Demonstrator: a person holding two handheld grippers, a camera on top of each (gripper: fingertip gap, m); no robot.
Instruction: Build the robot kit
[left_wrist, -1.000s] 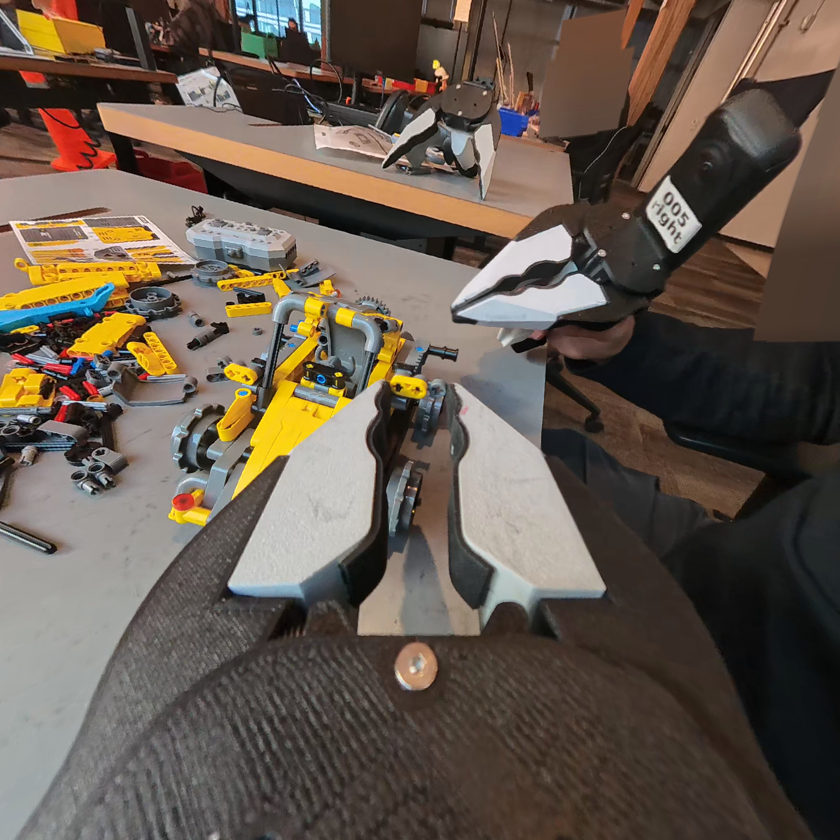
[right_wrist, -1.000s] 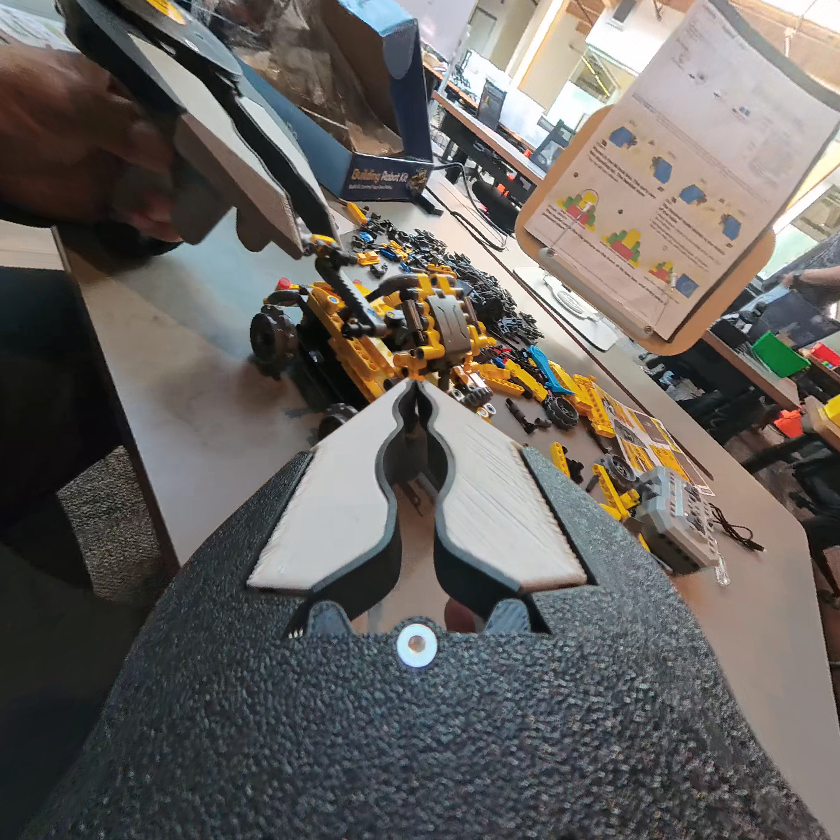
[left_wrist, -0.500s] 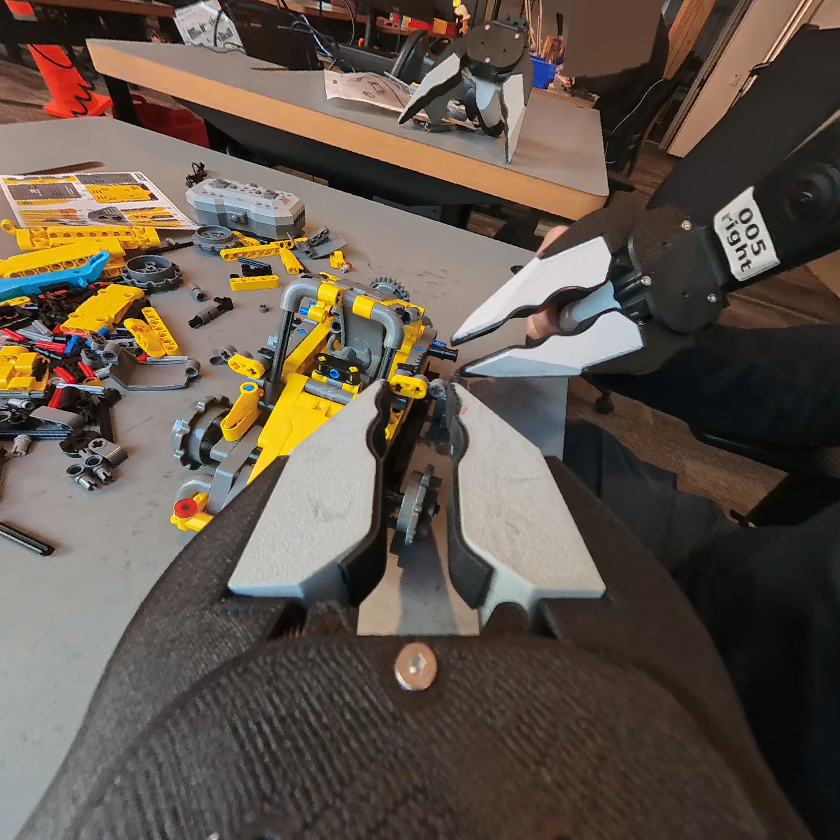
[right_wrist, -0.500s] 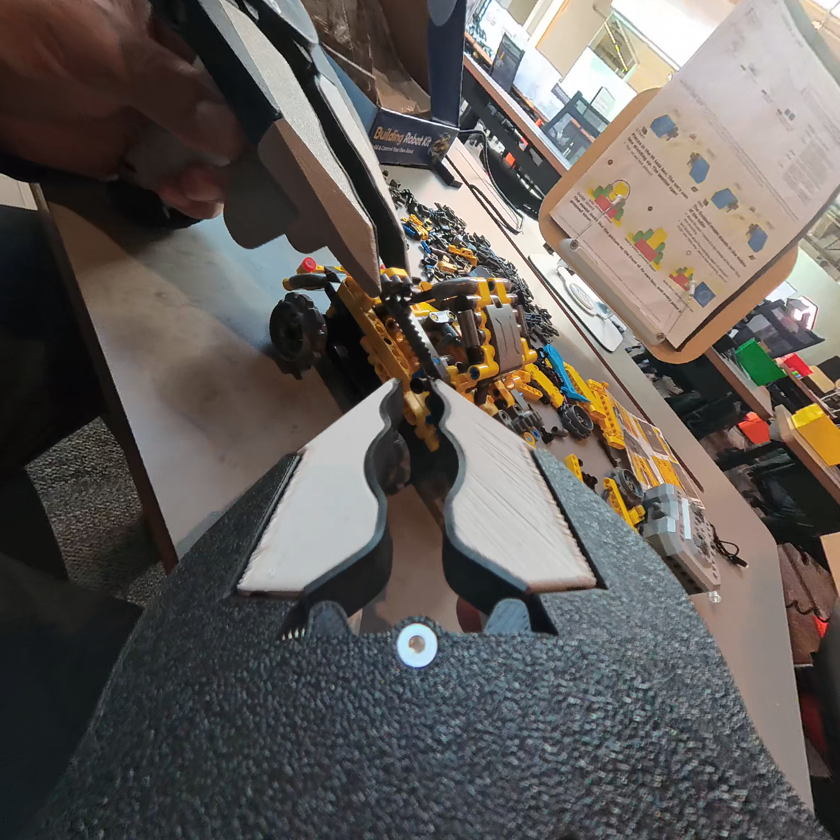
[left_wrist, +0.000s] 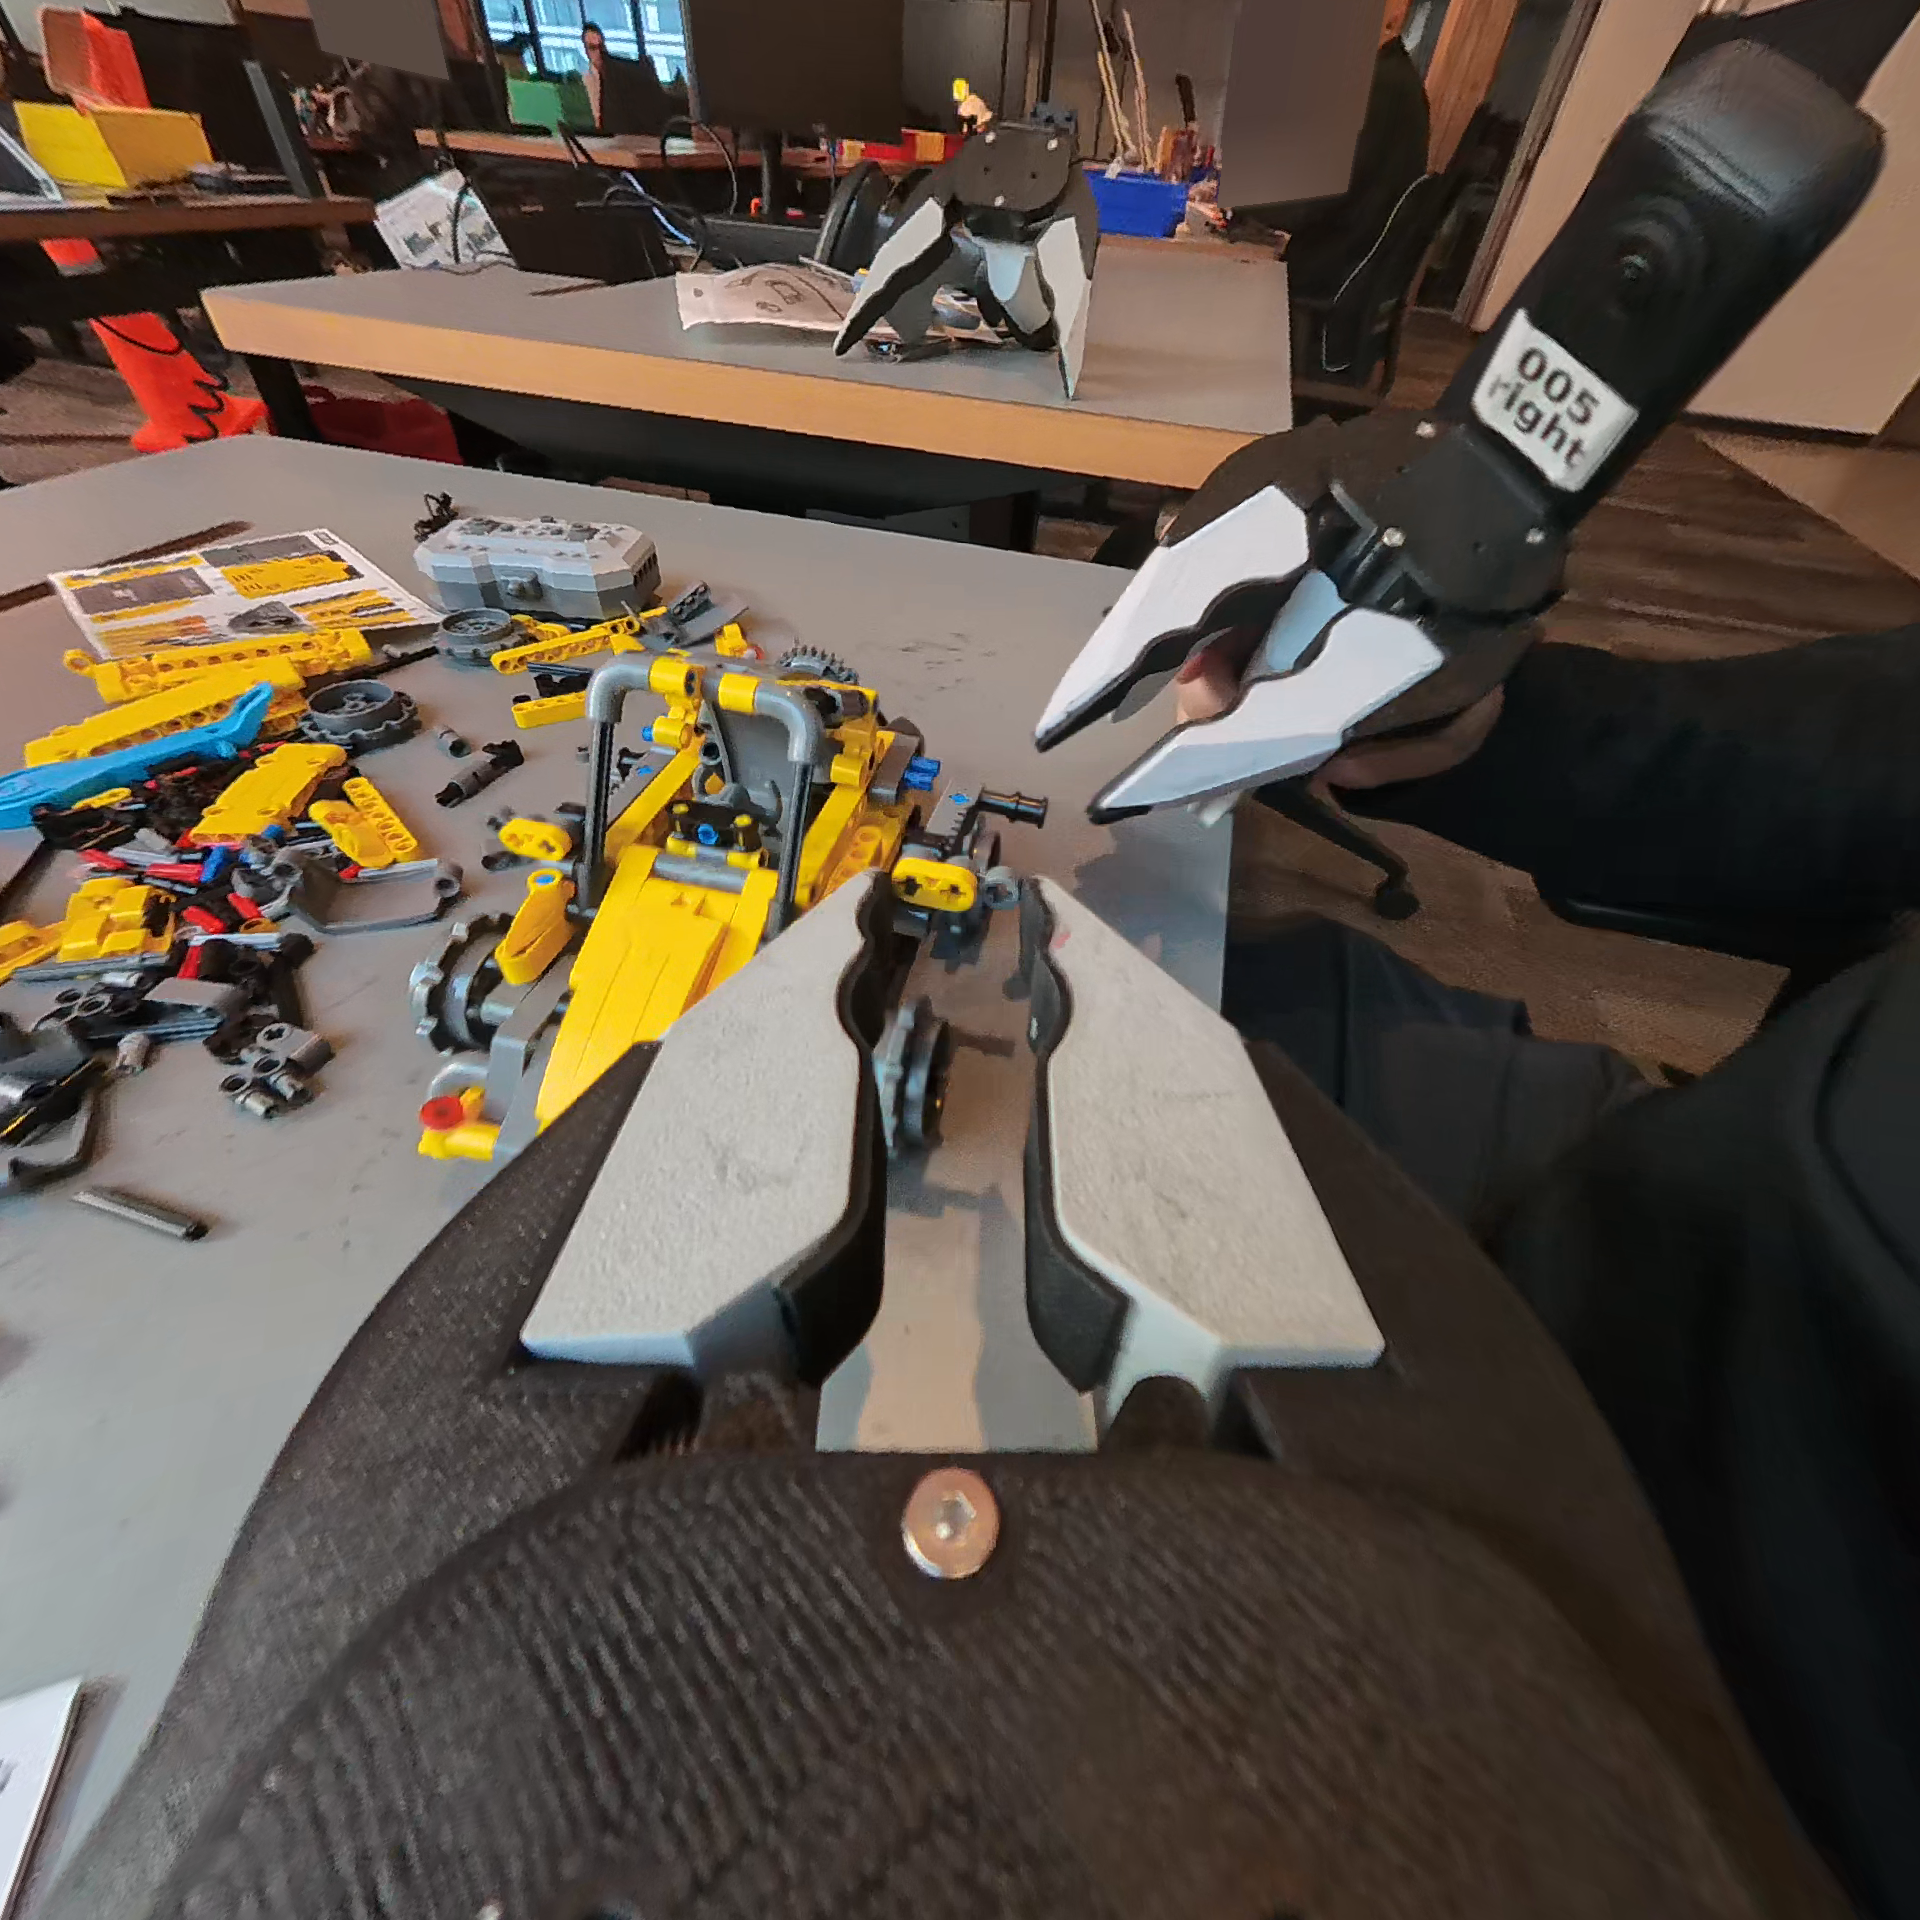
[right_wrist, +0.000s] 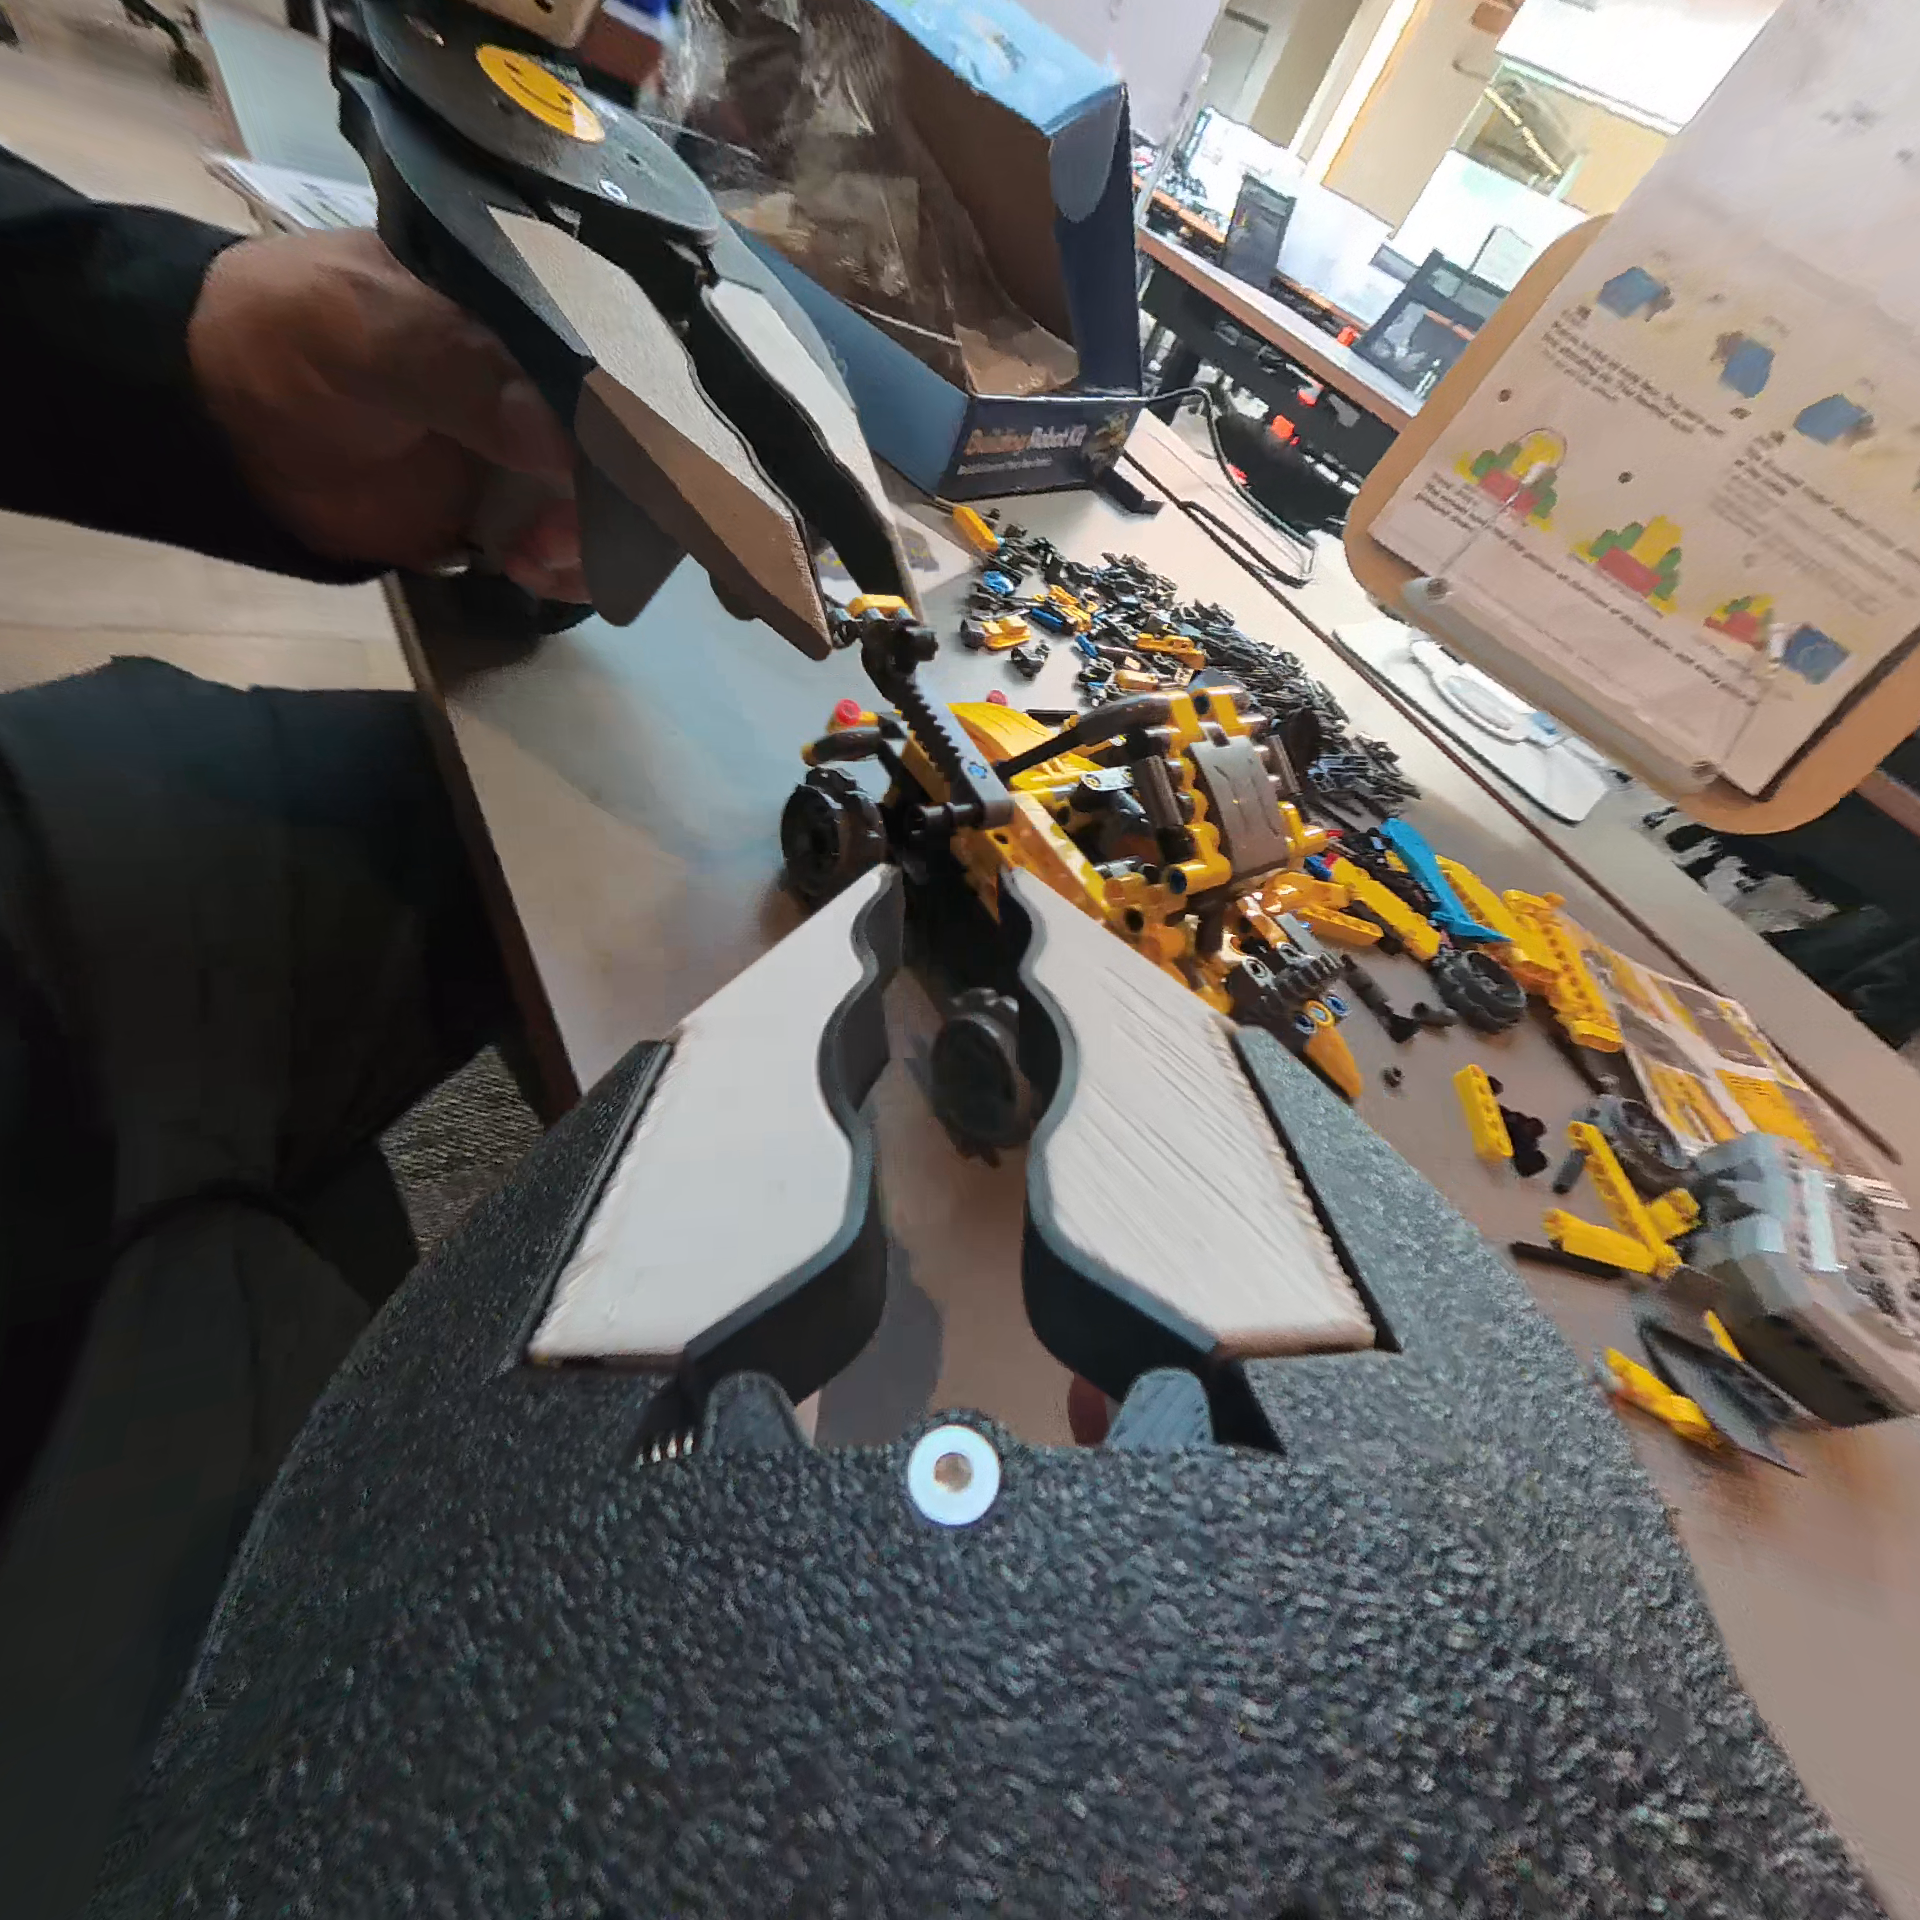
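A yellow and grey brick-built vehicle (left_wrist: 665, 935) stands near the table's right edge; it also shows in the right wrist view (right_wrist: 1143, 821). My left gripper (left_wrist: 948, 899) is shut on a yellow connector (left_wrist: 933, 883) at the vehicle's rear corner. In the right wrist view the left gripper (right_wrist: 847, 623) pinches that end of a black toothed rack (right_wrist: 935, 738). My right gripper (right_wrist: 948, 888) is open and empty, just off the vehicle's rear. In the left wrist view the right gripper (left_wrist: 1070, 774) hovers beside a black axle pin (left_wrist: 1003, 802).
Loose yellow, black and blue pieces (left_wrist: 208, 831) cover the table's left. A grey battery box (left_wrist: 535, 561) and a booklet (left_wrist: 229, 592) lie behind them. A blue box (right_wrist: 987, 343) and a sheet on a stand (right_wrist: 1683, 468) stand beyond. The table edge (left_wrist: 1195, 904) is close. Across from one pair of fingers to the other is roughly 6 cm.
My right gripper has opened from nearly shut and has drawn back a little from the vehicle's rear. My left gripper keeps its hold.
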